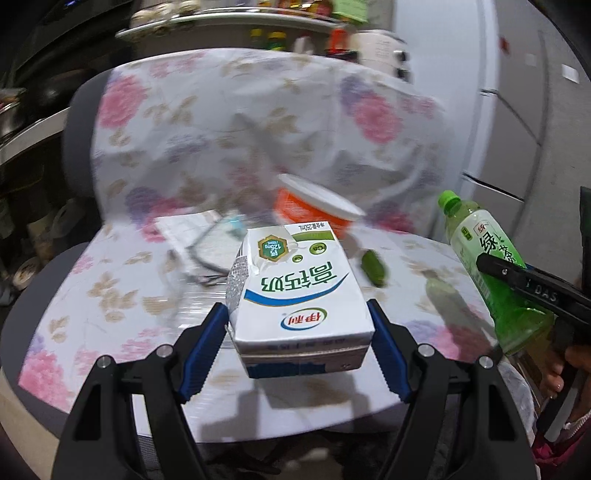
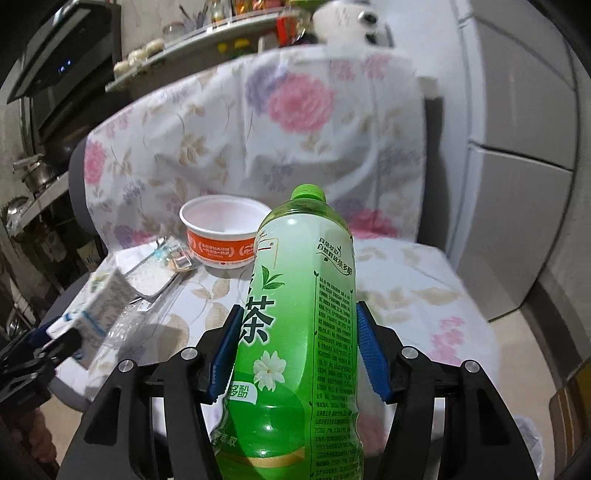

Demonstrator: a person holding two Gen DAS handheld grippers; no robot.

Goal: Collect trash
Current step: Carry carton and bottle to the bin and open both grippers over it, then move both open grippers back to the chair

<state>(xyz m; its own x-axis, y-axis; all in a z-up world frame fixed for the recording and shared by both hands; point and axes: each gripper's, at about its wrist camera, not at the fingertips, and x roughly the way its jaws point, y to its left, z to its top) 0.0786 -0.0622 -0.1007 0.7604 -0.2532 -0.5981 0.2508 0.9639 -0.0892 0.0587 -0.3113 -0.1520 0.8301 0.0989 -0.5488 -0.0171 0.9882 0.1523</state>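
A white and green milk carton (image 1: 299, 291) sits between the blue pads of my left gripper (image 1: 295, 306), which is shut on its sides and holds it clear of the floral seat. My right gripper (image 2: 298, 308) is shut on a green tea bottle (image 2: 303, 295) with its green cap pointing away from the camera. In the left wrist view the bottle (image 1: 476, 251) hangs at the right edge, with a black finger (image 1: 517, 280) across its label. The right wrist view shows the carton (image 2: 99, 299) at the lower left.
A chair draped in a floral cloth (image 2: 406, 288) holds an orange and white empty cup (image 2: 221, 236), clear plastic packets (image 2: 147, 273) and a small green piece (image 1: 375, 267). Grey cabinet doors (image 2: 517, 184) stand to the right. A cluttered shelf (image 2: 221, 29) and cookware lie behind.
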